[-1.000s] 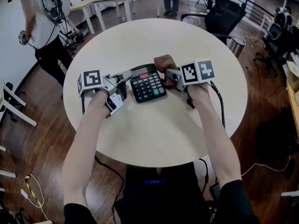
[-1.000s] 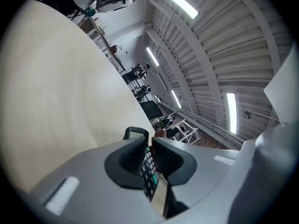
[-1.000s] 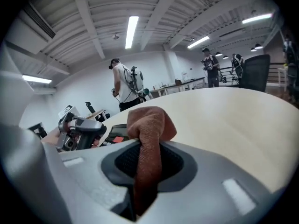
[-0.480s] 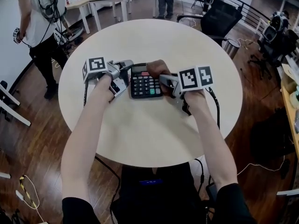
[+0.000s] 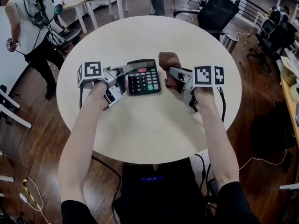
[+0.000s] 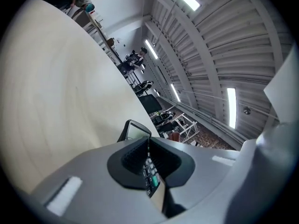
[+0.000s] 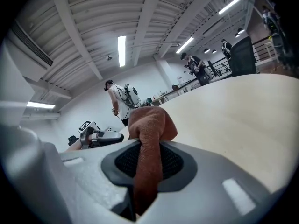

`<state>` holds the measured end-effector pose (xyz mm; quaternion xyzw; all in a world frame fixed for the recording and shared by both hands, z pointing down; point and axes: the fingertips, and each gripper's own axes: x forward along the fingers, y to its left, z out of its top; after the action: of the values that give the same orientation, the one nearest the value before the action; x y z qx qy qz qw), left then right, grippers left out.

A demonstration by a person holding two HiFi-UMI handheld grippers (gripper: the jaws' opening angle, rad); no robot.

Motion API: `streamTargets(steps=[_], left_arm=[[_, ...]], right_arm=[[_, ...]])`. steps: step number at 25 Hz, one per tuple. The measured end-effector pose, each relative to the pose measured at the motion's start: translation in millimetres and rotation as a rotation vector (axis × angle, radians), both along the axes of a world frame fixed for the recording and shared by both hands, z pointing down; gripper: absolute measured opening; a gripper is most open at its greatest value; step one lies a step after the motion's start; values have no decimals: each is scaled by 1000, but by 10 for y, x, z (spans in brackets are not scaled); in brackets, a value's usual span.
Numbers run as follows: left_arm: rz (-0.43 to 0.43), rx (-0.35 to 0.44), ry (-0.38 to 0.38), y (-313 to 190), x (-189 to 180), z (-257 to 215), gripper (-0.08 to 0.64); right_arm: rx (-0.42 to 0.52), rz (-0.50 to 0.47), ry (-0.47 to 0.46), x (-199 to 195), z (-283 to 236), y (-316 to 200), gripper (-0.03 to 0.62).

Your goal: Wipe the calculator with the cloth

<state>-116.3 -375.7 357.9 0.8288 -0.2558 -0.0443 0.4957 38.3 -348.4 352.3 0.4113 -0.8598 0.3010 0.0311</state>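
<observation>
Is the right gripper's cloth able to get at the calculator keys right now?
Probably yes: the cloth in the right gripper sits just beside the calculator with nothing between, and the left gripper clamps only its left edge, leaving keys uncovered.

Left gripper (image 6: 148, 146) clamped on calculator (image 6: 151, 177) edge; table (image 6: 56, 101) beyond.

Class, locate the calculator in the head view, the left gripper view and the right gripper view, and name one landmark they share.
Head view: calculator near table centre.
Left gripper view: calculator bottom centre, between the jaws.
Right gripper view: not visible.
Shared landmark: round table.
</observation>
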Motion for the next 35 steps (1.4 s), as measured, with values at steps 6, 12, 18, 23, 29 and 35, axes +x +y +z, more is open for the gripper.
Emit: streamTargets(steps=[6, 12, 18, 23, 29, 35], left_arm=[[-17, -3, 10, 25, -3, -35, -2], [-24, -8, 22, 75, -67, -53, -2], [-66, -28, 44, 0, -38, -31, -2], [-91, -32, 46, -63, -67, 20, -2], [-103, -17, 24, -272, -140, 46, -2], [-104, 1, 22, -328, -39, 82, -2]], right_arm=[[4, -28, 10, -167, -26, 73, 64], [10, -52, 21, -382, -49, 153, 64], [1, -98, 8, -528, -38, 260, 64], [-2, -84, -37, -523, -30, 298, 64], [8, -31, -81, -390, -34, 250, 64], [11, -34, -96, -310, 16, 318, 64]])
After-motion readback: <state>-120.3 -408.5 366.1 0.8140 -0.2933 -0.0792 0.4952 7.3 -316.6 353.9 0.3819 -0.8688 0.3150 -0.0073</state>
